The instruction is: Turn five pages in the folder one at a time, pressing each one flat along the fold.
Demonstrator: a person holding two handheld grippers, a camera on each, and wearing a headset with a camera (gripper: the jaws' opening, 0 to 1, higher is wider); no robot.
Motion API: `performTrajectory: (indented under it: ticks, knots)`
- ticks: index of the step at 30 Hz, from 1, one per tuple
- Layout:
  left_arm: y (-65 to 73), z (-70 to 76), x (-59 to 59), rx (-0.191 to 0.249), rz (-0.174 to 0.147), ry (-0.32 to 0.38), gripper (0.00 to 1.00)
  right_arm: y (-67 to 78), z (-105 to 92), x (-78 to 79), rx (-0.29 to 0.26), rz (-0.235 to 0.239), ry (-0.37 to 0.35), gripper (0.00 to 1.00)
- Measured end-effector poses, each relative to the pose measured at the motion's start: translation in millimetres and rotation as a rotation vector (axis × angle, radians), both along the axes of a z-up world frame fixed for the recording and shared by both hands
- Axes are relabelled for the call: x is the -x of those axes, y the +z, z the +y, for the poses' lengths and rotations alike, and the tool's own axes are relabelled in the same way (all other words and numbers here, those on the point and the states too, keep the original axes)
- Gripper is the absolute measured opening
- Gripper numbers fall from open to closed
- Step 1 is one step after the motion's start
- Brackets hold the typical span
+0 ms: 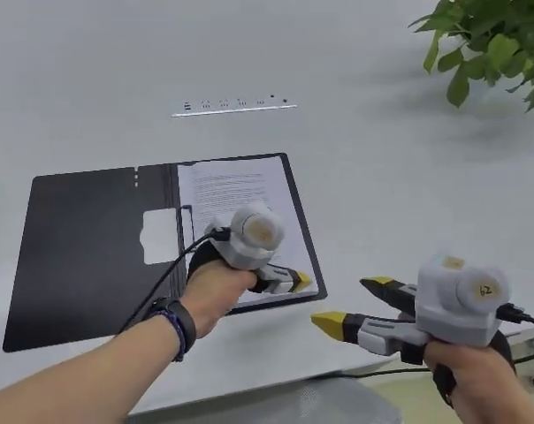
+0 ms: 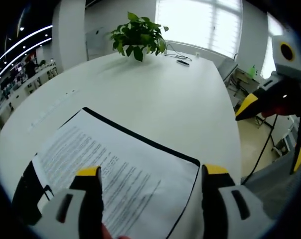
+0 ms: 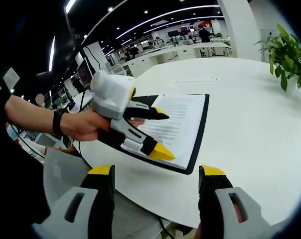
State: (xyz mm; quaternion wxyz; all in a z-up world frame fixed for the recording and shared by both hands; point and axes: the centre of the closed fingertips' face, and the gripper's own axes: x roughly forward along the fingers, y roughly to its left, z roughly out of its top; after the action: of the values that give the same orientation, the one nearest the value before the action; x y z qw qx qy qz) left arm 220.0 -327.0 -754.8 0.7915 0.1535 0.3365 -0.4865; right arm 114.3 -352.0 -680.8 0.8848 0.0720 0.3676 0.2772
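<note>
The folder (image 1: 90, 256) lies open on the white table, its black inner cover on the left and a printed page (image 1: 240, 190) on the right. My left gripper (image 1: 293, 281) hovers over the folder's near right corner, open with nothing between its jaws. In the left gripper view the left gripper (image 2: 151, 172) straddles the page (image 2: 115, 159). My right gripper (image 1: 351, 303) is open off the table's near edge, to the right of the folder. From the right gripper (image 3: 156, 172) view, the left gripper (image 3: 161, 134) sits just above the page (image 3: 180, 119).
A potted plant (image 1: 492, 40) stands at the far right of the table (image 1: 382, 159). A recessed socket strip (image 1: 234, 106) lies beyond the folder. A cable runs from the left gripper across the black cover. Office desks and people fill the background in the right gripper view.
</note>
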Motion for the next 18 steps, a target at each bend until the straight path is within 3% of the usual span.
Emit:
performTrajectory:
  ticks: [8, 10, 18]
  knots:
    - [-23.4, -1.4, -4.4, -0.057, 0.011, 0.055, 0.83, -5.6, -3.5, -4.7, -0.009, 0.012, 0.005, 0.67]
    - [-27.9, -0.6, -5.7, -0.072, 0.000, 0.060, 0.83, -5.5, -4.3, -6.1, -0.013, 0.012, 0.004, 0.67]
    - [-26.8, 2.3, -1.4, -0.084, -0.021, 0.044, 0.83, -8.8, -6.6, -6.7, -0.027, 0.017, -0.002, 0.66]
